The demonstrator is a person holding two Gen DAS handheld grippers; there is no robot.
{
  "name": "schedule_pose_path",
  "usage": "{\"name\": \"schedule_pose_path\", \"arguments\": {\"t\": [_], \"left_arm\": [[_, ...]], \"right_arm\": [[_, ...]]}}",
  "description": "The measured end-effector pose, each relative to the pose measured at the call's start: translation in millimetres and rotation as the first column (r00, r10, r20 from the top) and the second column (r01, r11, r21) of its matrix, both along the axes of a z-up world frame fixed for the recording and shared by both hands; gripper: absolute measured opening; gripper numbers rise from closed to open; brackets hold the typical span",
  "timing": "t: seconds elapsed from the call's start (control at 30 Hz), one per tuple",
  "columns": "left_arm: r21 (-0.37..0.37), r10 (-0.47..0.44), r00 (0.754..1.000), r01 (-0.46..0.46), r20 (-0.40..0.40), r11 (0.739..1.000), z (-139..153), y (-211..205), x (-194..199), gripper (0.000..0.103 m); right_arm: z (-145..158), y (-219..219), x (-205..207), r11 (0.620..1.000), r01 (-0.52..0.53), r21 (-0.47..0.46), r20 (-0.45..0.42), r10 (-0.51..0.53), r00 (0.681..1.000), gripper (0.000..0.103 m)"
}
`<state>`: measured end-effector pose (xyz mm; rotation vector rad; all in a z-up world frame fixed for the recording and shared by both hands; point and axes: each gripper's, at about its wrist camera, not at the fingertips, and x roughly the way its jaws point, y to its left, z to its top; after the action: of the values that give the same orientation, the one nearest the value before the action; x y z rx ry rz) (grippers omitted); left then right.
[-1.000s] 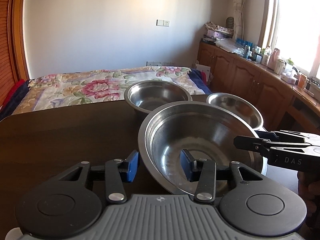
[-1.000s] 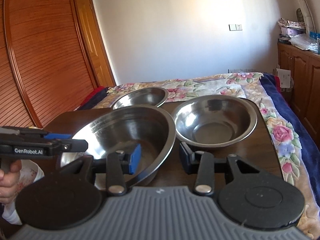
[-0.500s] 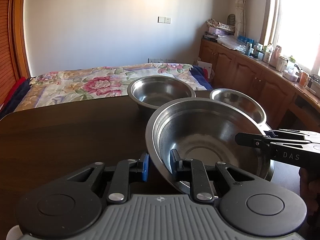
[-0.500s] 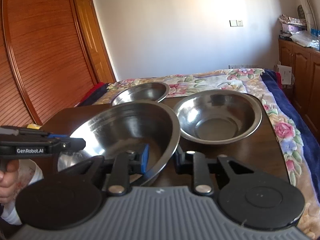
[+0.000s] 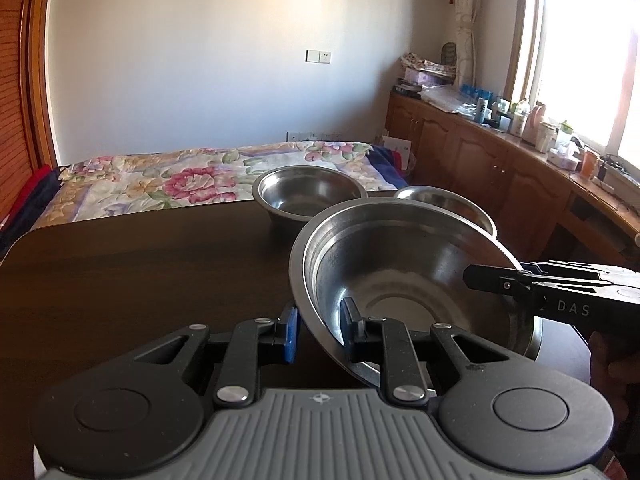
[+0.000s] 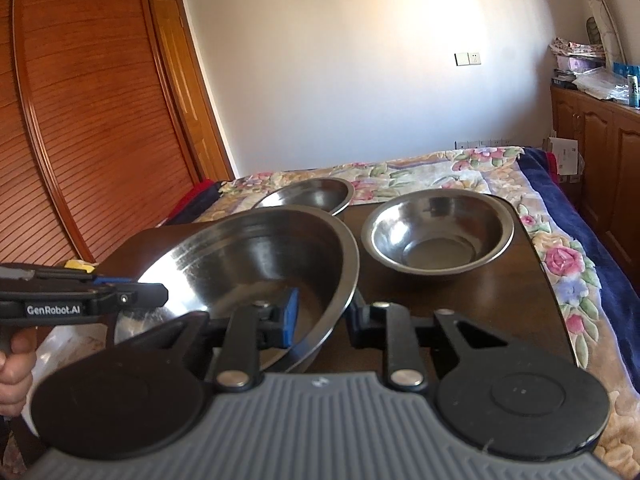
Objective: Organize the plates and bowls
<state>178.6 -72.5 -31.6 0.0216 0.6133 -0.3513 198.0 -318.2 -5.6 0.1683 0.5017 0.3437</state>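
here, the left gripper (image 5: 318, 334) and the right gripper (image 6: 322, 316), both angled downward, each clench opposite rim edges of the large steel bowl (image 5: 404, 276), tilted above the dark table (image 5: 140, 280), near two smaller bowls (image 6: 436, 232).

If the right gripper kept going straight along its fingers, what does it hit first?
The right gripper is shut on the rim of the large steel bowl. Straight ahead past that rim, the way leads over the dark table between the two smaller bowls; probably the right-hand bowl first, though depth is unclear.
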Motion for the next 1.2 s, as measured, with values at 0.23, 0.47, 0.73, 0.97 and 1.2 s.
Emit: {"name": "schedule_pose_path", "arguments": {"t": [0.23,0.47,0.73,0.97,1.2], "left_arm": [[-0.006,-0.017,1.000,0.017,0.003,1.000,-4,5,-20,0.024],[-0.014,-0.021,1.000,0.021,-0.010,1.000,-16,8,-39,0.024],[-0.022,-0.033,0.999,0.032,-0.014,0.999,-18,13,-55,0.024],[-0.023,-0.049,0.999,0.049,-0.021,0.999,-21,14,-67,0.024],[-0.022,-0.061,0.998,0.061,-0.027,0.998,-23,14,-75,0.024]], "right_arm": [[-3,4,-18,1.000,0.011,-0.009,-0.003,-0.011,1.000,0.027],[-9,7,-35,1.000,0.021,-0.006,-0.017,-0.021,1.000,0.027],[-11,11,-50,1.000,0.023,-0.017,-0.018,-0.023,1.000,0.027],[-11,11,-62,0.999,0.024,-0.023,-0.013,-0.024,1.000,0.027],[-17,8,-71,1.000,0.025,-0.013,-0.025,-0.025,0.999,0.027]]}}
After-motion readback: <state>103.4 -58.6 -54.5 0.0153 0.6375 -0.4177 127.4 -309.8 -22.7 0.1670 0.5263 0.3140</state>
